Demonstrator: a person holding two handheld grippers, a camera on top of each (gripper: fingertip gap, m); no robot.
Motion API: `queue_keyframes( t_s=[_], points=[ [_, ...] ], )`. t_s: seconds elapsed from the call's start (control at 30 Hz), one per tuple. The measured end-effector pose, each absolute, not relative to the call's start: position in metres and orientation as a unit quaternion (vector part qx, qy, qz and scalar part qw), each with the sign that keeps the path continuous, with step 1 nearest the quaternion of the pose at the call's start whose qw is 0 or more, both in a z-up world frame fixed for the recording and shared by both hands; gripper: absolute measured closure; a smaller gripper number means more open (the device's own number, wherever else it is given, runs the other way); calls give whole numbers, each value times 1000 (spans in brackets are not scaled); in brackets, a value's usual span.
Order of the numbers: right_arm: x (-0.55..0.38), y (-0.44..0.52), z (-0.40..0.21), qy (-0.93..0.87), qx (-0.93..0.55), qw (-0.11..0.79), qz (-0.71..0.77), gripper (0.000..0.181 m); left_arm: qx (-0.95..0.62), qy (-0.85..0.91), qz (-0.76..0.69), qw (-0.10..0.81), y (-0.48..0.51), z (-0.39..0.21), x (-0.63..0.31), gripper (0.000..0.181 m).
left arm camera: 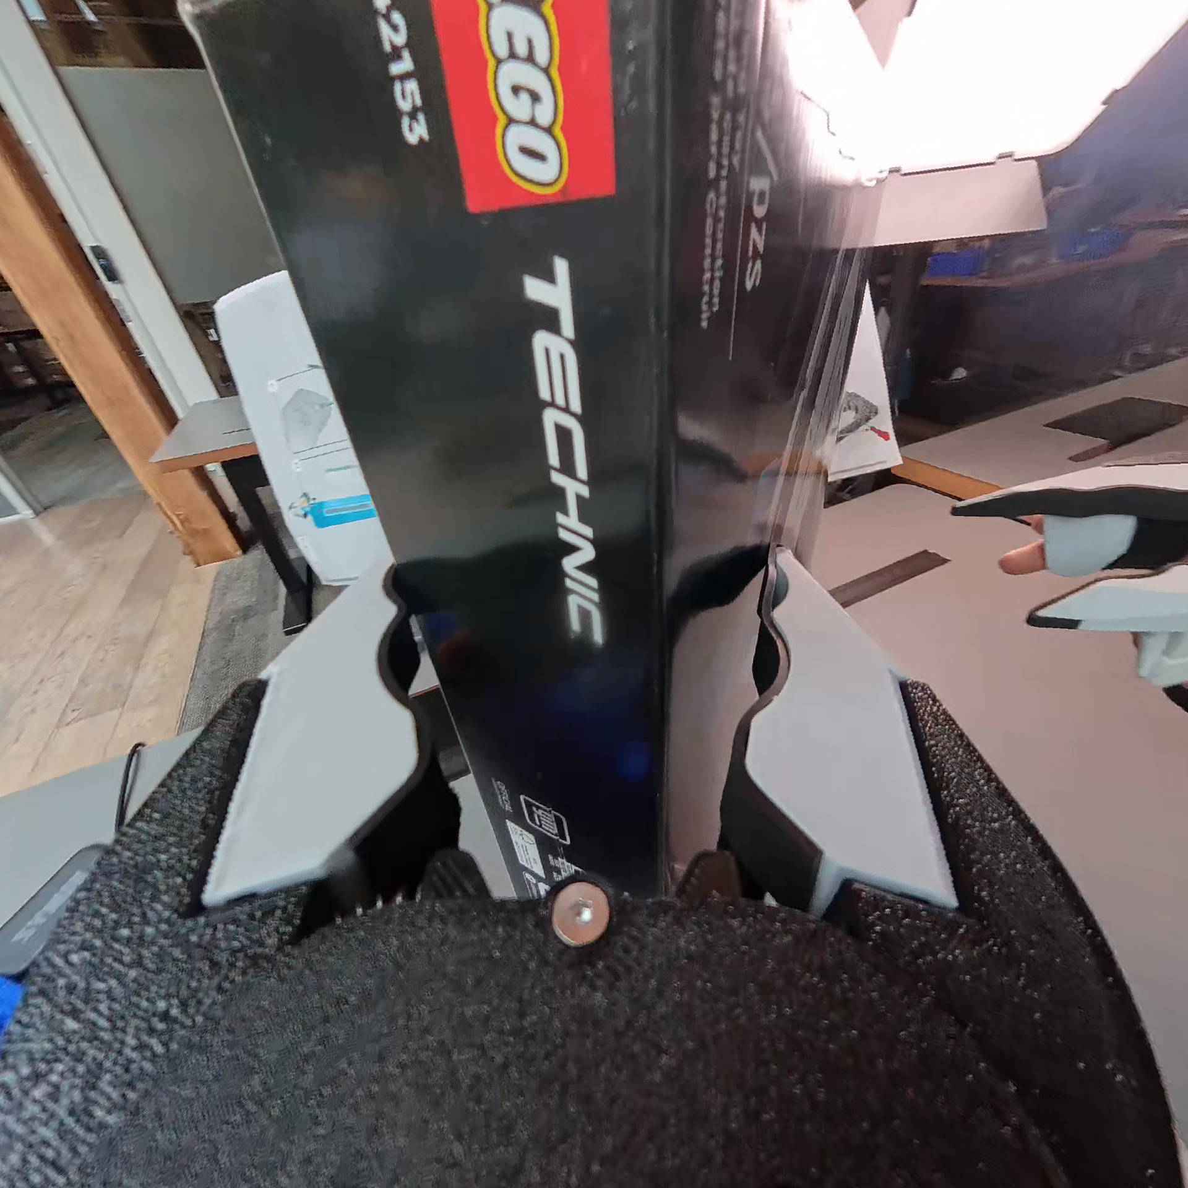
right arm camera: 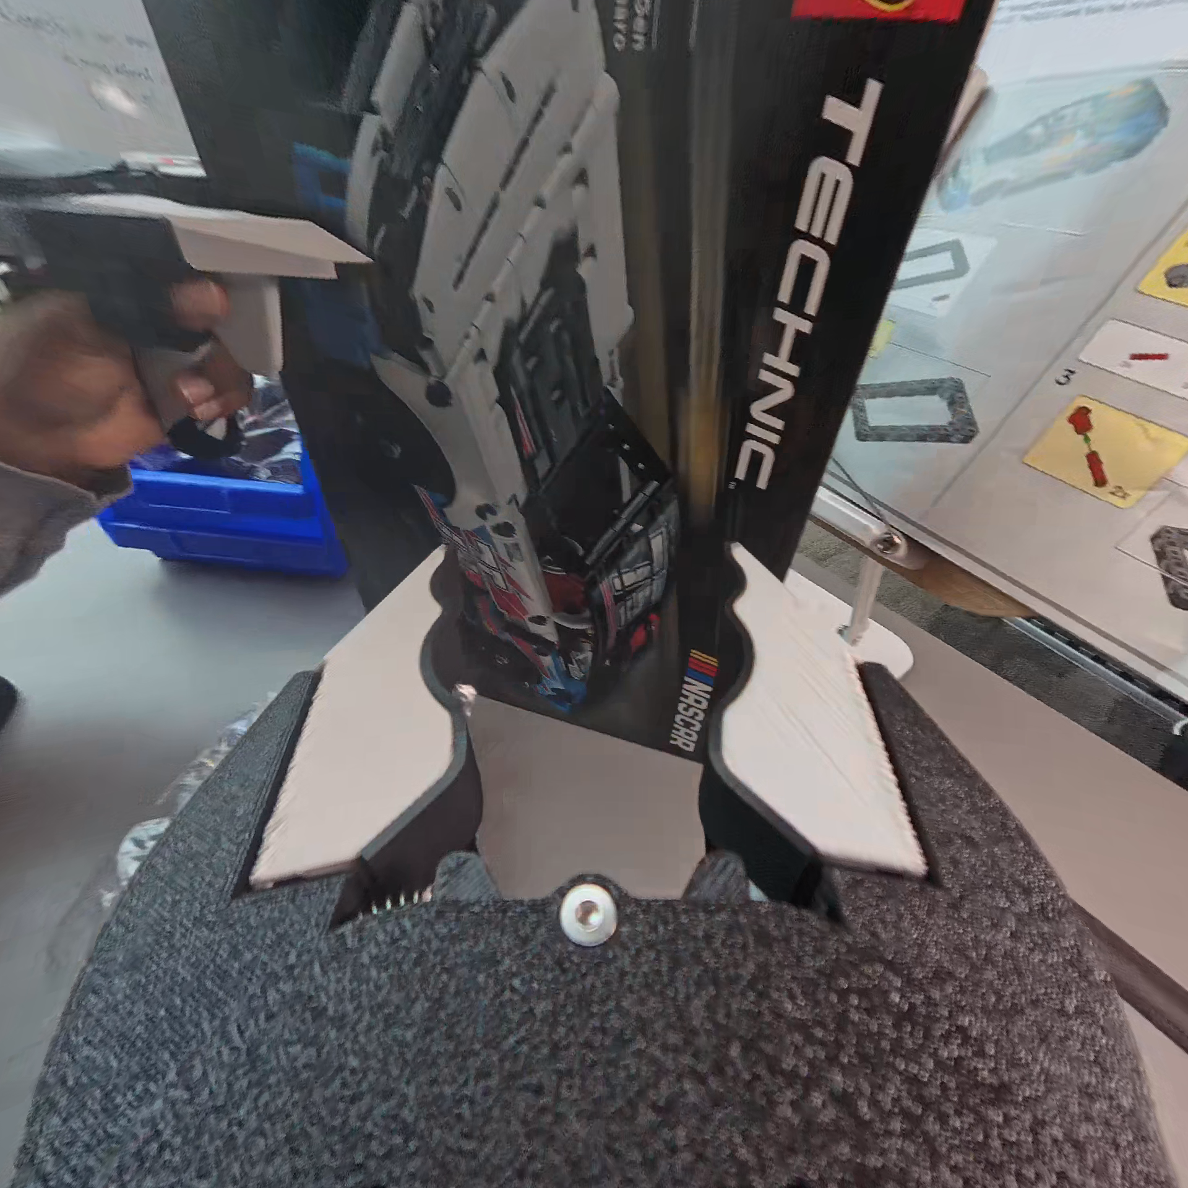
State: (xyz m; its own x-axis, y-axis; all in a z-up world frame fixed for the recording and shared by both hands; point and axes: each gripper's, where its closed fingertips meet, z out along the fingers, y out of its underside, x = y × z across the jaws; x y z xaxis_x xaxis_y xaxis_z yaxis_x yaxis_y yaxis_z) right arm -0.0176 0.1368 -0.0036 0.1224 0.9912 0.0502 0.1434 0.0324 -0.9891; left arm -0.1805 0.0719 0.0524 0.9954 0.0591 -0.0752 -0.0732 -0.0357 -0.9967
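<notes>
Claw positions, nearest first. The left claw [left arm camera: 582,569] straddles one upright corner of a tall black glossy cardboard box [left arm camera: 514,418] with a red logo patch. One fingertip meets the narrow printed side and the other meets the wide face, so the claw appears clenched on the box, though motion blur leaves the contact slightly uncertain. A grip across the corner low down would steady a tall, narrow box that would otherwise tip easily.

The right claw [right arm camera: 588,566] is released, its fingers spread wide. In its own view the box's lower corner sits between the fingertips. The left wrist view shows it standing apart from the box on the right, touching nothing.

The box stands on end on the pale grey worktop [left arm camera: 1028,803], tilted a little, with its bottom corner towards the right claw. Pale flaps at its far top end look open.

Edges and room: there is bare worktop to the near right of the box. To the left, a person's hand [right arm camera: 77,398] holds the left claw's handle. Beyond that is a blue plastic bin [right arm camera: 225,514] with bagged parts. At far right a clear upright stand holding printed instruction sheets [right arm camera: 1061,321] is close to the box's side, so room there is tight.
</notes>
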Motion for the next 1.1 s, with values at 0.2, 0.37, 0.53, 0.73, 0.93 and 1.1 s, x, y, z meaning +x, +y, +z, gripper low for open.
queue_keyframes(
  t_s=[0.2,0.37,0.53,0.73,0.93,1.1],
  points=[
    [-58,40,-9,-562,-533,466,428,85,-684,-12,-25,729,32,64,-137,78],
    [-73,17,-16,-549,-537,510,387,72,-678,75,-35,730,12,61,-102,94],
    [-86,29,-12,-518,-559,535,364,66,-696,50,-35,716,14,61,-92,94],
    [-82,29,-10,-532,-535,489,437,54,-673,25,-226,704,-5,75,-47,94],
    [-66,21,12,-563,-458,433,535,69,-684,106,-222,687,-14,71,-28,120],
    [-62,12,21,-597,-415,414,547,70,-673,152,-215,692,-23,73,-28,129]
  ],
)
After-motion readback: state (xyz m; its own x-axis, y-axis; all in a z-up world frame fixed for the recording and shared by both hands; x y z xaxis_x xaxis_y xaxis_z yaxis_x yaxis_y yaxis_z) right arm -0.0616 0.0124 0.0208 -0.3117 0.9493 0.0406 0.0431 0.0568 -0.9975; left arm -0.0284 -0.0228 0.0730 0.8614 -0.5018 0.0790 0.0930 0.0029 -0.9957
